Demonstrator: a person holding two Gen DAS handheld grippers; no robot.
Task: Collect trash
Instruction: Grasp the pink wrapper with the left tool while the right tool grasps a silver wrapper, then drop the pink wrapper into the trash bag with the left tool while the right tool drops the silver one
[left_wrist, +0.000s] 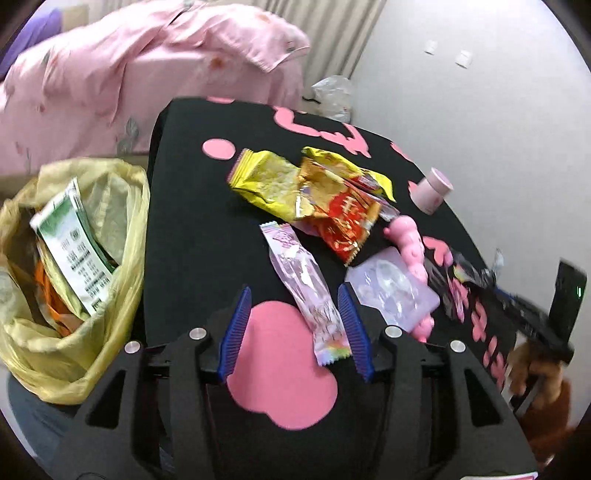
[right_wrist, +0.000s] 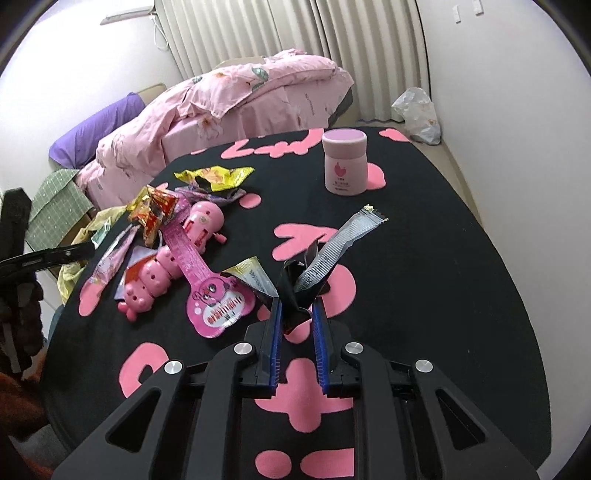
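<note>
Fingers: left gripper spread around pink wrapper near table front edge | right gripper clamped on black wrapper | step: pickup | next: closure, transfer to yellow bag at left edge

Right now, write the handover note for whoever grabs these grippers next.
Left gripper: open, straddling the pink wrapper on the table; not closed on it.
Right gripper: shut on a silver wrapper, lifted off the table.
Done: some trash already in the yellow bag at the table's left edge.
Left: bag the silver wrapper, the pink one, the yellow wrapper and the red wrapper.
</note>
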